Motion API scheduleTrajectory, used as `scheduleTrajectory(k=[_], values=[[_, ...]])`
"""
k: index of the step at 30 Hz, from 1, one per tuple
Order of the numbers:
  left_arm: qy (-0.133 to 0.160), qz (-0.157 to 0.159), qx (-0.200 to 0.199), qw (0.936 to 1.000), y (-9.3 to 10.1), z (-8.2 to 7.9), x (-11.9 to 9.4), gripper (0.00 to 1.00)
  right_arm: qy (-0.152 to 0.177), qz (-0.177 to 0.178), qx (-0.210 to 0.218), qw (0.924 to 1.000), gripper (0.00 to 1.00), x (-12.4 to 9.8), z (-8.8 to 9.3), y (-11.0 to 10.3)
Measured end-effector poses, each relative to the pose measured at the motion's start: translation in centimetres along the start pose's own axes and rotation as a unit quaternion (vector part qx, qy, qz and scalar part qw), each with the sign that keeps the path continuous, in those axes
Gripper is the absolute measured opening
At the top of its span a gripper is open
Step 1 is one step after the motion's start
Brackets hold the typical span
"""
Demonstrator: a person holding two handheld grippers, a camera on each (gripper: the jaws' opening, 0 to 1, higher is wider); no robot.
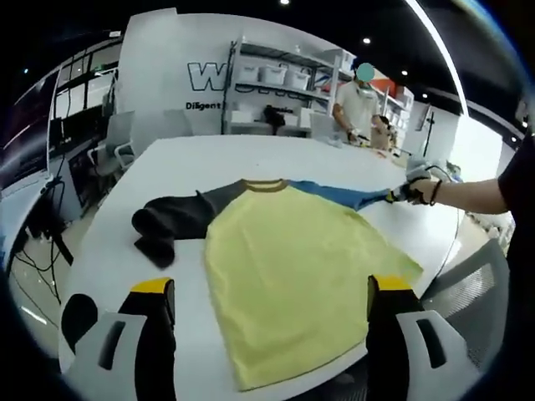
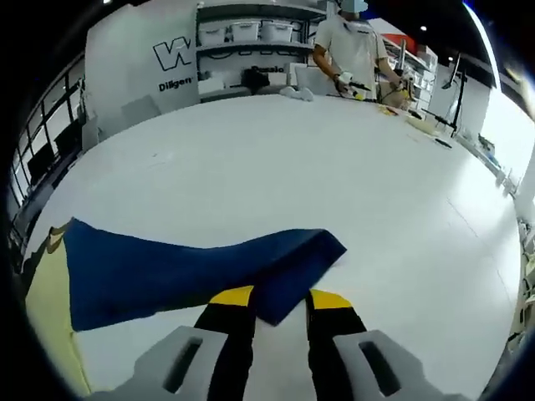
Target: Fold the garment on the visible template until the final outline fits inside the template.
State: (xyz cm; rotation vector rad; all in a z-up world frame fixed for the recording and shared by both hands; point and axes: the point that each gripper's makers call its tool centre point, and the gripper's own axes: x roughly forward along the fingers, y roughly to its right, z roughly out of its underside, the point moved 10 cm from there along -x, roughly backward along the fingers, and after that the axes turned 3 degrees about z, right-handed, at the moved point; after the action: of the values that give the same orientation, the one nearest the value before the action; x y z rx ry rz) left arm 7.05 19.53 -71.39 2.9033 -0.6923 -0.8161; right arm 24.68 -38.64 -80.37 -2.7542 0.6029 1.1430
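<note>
In the left gripper view, the left gripper is hovering with its 2 jaws spread wide over the near hem of the yellow shirt, which is lying flat on the white table. Toward 10 o'clock, its dark sleeve is lying bunched. Toward 2 o'clock, the right gripper is pinching the end of the blue sleeve, stretched outward. In the right gripper view, the right gripper is closing on that blue sleeve. Farthest off, at 12 o'clock, a person is standing by shelves.
</note>
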Motion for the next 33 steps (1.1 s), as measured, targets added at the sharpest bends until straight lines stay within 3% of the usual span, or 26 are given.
scheduleTrajectory(k=[2,5,6,13,20,29,33], values=[[-0.003,-0.003,0.001,1.0,0.0,0.0,0.0,0.9,0.002,0.0,-0.005,1.0,0.15,-0.9,0.2,-0.3],[-0.003,-0.002,0.009,0.9999,0.3,0.0,0.0,0.9,-0.006,-0.006,-0.027,0.9996,0.0,-1.7,0.4,-0.3],[-0.006,0.0,0.011,0.9999,0.4,0.0,0.0,0.89,-0.009,-0.005,-0.053,0.9985,0.0,-2.0,0.3,-0.1],[-0.005,0.003,0.009,0.9999,0.1,0.0,0.1,0.92,-0.028,-0.006,-0.086,0.9959,0.0,-3.1,0.5,0.5],[0.001,0.004,0.01,0.9999,0.0,0.0,0.1,0.92,-0.043,0.007,-0.115,0.9924,0.0,-3.9,0.8,2.4],[0.001,0.008,0.011,0.9999,-0.3,0.1,0.1,0.92,-0.053,-0.014,-0.095,0.9939,0.01,-4.1,0.7,3.6],[-0.001,0.01,0.013,0.9999,-0.1,0.1,0.1,0.92,-0.055,-0.015,-0.084,0.9949,0.07,-4.1,0.6,4.5]])
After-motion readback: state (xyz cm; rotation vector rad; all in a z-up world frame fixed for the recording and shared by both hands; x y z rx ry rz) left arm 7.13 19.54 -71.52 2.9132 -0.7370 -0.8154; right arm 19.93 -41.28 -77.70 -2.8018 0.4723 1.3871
